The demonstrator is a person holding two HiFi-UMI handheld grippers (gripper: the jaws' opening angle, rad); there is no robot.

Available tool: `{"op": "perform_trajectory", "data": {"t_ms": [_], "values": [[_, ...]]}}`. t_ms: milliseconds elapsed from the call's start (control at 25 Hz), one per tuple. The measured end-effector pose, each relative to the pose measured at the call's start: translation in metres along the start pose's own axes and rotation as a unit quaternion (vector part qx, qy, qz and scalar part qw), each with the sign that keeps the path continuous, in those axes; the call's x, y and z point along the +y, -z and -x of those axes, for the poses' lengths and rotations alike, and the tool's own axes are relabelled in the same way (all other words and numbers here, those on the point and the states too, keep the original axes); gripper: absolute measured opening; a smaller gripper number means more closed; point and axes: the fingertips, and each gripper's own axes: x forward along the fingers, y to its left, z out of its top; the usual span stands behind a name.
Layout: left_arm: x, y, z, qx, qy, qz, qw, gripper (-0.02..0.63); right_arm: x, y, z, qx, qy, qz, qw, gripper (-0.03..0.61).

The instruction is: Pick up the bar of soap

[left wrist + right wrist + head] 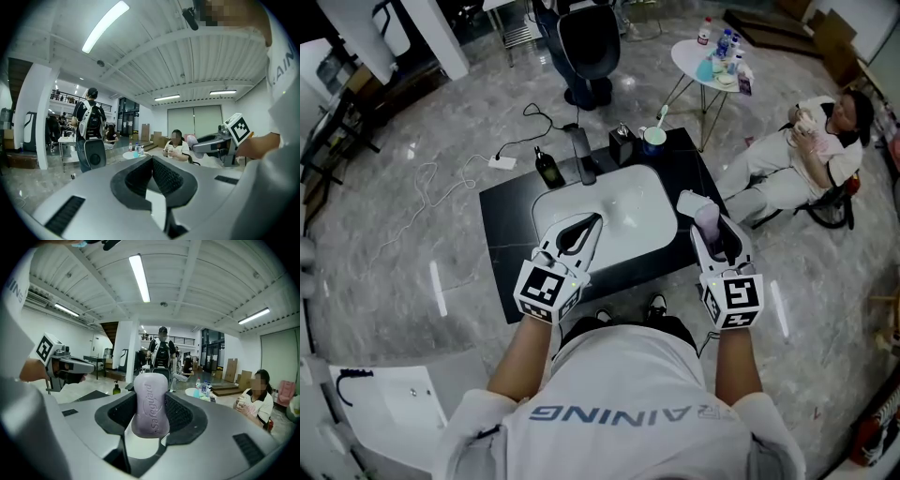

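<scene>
Soap bar (151, 409), one, lilac, gripped in right tongs (151, 397), left tongs (152, 160) closed empty, one white sink (546, 208)

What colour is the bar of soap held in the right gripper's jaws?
The bar of soap is pale lilac; the right gripper view shows it best.

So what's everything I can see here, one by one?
bar of soap: one, lilac, clamped in the right gripper
sink: one, white, set in the counter
counter: one, black, below both grippers
faucet: one, black, behind the sink
bottle: one, dark, left of the faucet
cup: one, bluish, counter's far corner
round table: one, white, beyond the counter, carrying several small bottles
seated person: one, white clothes, right of the counter
power strip: one, white, on the floor at left
left gripper: one, grey, jaws shut, empty
right gripper: one, grey, shut on the soap
</scene>
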Motion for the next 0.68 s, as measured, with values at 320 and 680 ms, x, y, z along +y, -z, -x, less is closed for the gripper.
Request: {"op": "perform_trajectory", "data": {"t_ms": [320, 680], "values": [[0.002, -0.002, 0.010, -0.006, 0.002, -0.002, 1.0000, 0.005, 0.005, -0.006, 0.005, -0.007, 0.003, -0.004, 1.000, 0.201], [0.000, 0.000, 0.012, -0.006, 0.002, 0.001, 1.0000, 0.005, 0.007, -0.006, 0.004, -0.003, -0.002, 0.001, 1.000, 0.201]]}}
